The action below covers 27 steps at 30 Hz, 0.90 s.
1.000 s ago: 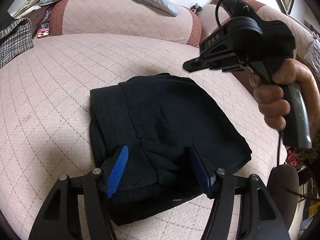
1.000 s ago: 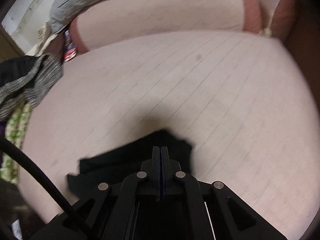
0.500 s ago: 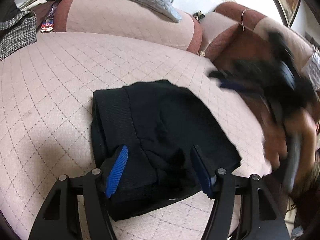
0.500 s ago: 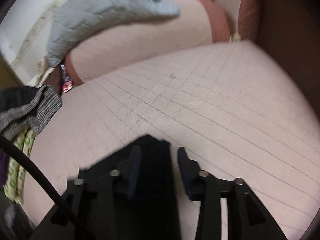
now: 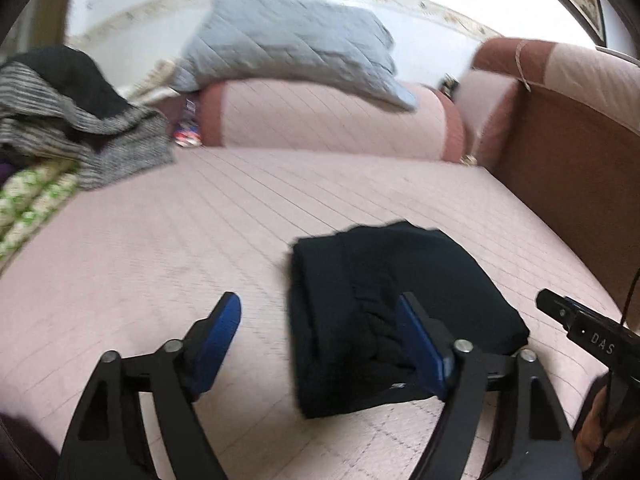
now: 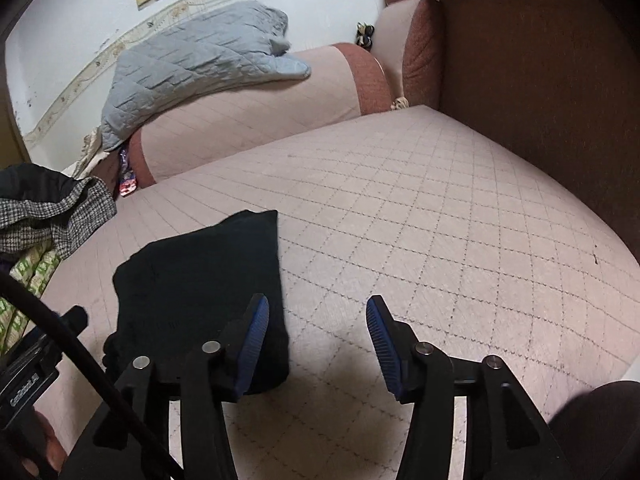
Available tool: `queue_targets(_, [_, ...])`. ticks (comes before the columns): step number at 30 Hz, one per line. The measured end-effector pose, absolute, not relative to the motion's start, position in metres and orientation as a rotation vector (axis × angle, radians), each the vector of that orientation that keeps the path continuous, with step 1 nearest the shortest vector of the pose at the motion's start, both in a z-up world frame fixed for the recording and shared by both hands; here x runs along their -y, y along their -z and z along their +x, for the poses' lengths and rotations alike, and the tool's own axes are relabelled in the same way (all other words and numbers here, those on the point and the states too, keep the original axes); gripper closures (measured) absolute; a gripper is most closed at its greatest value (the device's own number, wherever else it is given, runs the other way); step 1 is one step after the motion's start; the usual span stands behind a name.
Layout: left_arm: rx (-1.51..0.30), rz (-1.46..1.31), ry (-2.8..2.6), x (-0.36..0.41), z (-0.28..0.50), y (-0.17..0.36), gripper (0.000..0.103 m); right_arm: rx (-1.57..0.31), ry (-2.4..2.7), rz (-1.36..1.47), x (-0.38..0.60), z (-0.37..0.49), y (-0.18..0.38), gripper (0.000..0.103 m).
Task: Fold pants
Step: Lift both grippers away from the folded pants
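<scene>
The black pants (image 5: 396, 312) lie folded compact on the sofa seat (image 6: 440, 220); both tongs, left (image 5: 320, 340) and right (image 6: 316, 336), gape apart, empty — little seems left.

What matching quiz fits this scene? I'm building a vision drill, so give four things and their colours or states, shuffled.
Column one:
1. pants
2. quilt
3. left tool
4. sofa seat

Column two:
A. grey, draped over the backrest
B. pink, diamond-stitched
C. black, folded into a bundle
D. open, holding nothing

Pairs: 1-C, 2-A, 3-D, 4-B
</scene>
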State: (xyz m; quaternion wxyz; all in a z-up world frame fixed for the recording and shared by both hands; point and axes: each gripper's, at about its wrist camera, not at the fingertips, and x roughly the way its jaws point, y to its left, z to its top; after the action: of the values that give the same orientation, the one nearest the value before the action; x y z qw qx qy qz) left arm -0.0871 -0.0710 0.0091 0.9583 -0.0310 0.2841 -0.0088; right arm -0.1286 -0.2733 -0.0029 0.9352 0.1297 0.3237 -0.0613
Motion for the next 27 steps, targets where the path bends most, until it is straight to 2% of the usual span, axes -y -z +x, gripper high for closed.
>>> queue_targets(1, [-0.544, -0.048, -0.021, 0.07, -0.095, -0.012, 0.019, -0.654, 0.125, 0.259, 0.274, -0.127, 0.002, 0.043])
queue_targets(3, [-0.459, -0.006, -0.096, 0.069, -0.112, -0.022, 0.006, -0.636, 0.122, 0.246, 0.27, -0.132, 0.003, 0.042])
queue_targets(5, [-0.356, 0.024, -0.129, 0.068, -0.131, -0.036, 0.0, -0.634, 0.108, 0.243, 0.266, -0.135, 0.005, 0.042])
queue_targets(8, [-0.216, 0.082, -0.171, 0.073, -0.155, -0.059, 0.0, -0.631, 0.082, 0.24, 0.261, -0.14, 0.005, 0.042])
queue_targets(10, [-0.186, 0.113, -0.191, 0.077, -0.162, -0.071, 0.0, -0.622, 0.07, 0.229, 0.257, -0.142, 0.003, 0.042])
queue_targets(15, [-0.3, 0.015, -0.076, 0.076, -0.16, -0.079, 0.0, -0.606, 0.037, 0.177, 0.241, -0.148, 0.0, 0.039])
queue_targets(27, [-0.612, -0.063, -0.064, 0.068, -0.127, -0.029, 0.0, -0.654, -0.026, 0.091, 0.209, -0.149, 0.015, 0.036])
